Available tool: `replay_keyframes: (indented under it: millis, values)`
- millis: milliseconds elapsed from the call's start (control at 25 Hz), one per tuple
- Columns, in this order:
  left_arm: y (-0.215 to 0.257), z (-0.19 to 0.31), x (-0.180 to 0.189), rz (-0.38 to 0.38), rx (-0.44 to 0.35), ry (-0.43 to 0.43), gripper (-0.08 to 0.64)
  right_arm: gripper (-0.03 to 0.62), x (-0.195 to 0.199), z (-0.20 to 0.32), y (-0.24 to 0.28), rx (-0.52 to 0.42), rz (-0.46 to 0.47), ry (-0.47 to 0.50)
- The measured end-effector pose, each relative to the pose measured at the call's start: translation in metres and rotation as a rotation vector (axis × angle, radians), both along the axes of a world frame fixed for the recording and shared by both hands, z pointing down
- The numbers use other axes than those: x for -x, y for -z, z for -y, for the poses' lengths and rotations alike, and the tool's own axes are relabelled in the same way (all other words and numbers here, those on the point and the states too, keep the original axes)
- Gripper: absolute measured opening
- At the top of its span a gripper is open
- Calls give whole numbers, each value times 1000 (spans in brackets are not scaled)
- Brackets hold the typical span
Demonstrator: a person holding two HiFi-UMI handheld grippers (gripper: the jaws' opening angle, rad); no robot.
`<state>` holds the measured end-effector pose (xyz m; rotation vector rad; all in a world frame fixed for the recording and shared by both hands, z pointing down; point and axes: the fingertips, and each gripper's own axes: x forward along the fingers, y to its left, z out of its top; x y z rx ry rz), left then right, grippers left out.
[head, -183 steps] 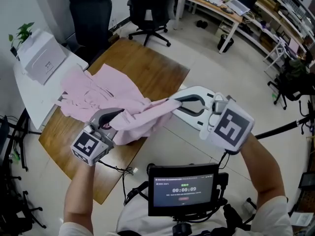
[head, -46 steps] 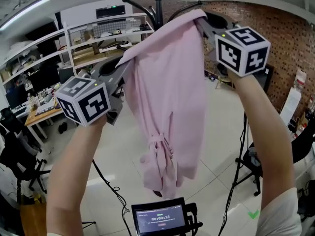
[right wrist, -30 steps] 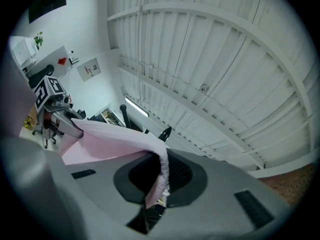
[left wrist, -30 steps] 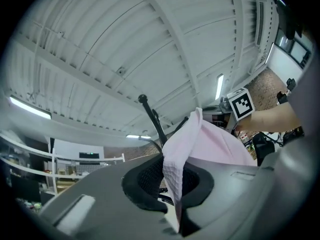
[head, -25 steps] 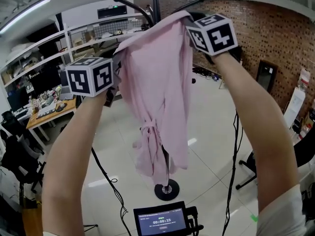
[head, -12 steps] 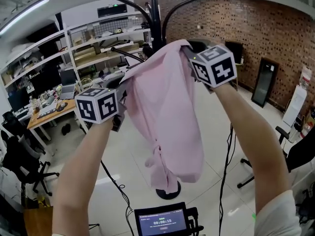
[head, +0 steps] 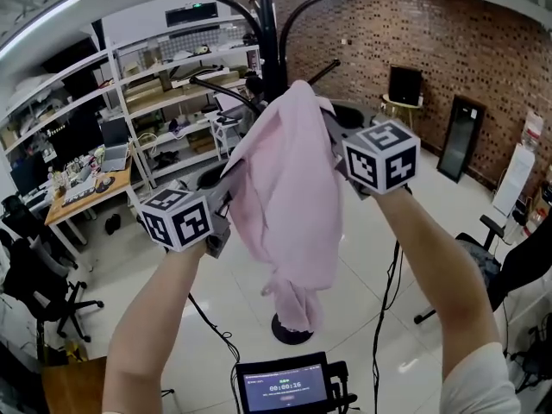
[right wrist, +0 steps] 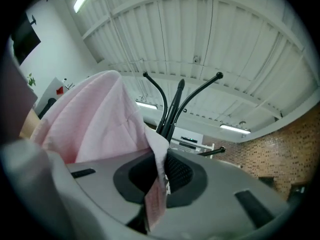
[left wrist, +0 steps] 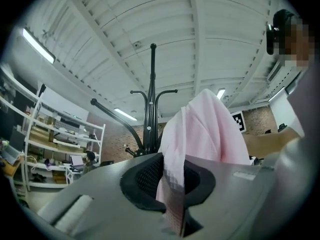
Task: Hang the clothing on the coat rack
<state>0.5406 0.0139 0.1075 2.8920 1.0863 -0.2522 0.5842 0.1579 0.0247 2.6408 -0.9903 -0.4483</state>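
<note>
On the left gripper (head: 222,198), jaws are opening around one pink garment (head: 289,188) edge; the right gripper (head: 335,134) clamps the other edge. Upper coat rack (head: 269,33) arms stand bare above.

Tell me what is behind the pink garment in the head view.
Behind the pink garment stands the black coat rack: pole and curved arms show above, its round base below. The cloth covers the pole's middle and any hook under it.
</note>
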Motion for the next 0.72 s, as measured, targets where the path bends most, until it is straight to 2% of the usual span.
replay_keyframes:
  millis: [280,720]
  values:
    - [-24,12,11,13,42,-10,150,52,10,-4,-13,-35,19,20]
    - [-48,16,51,12,97,-34,155,64,35,-14,-15,-108,-10,51]
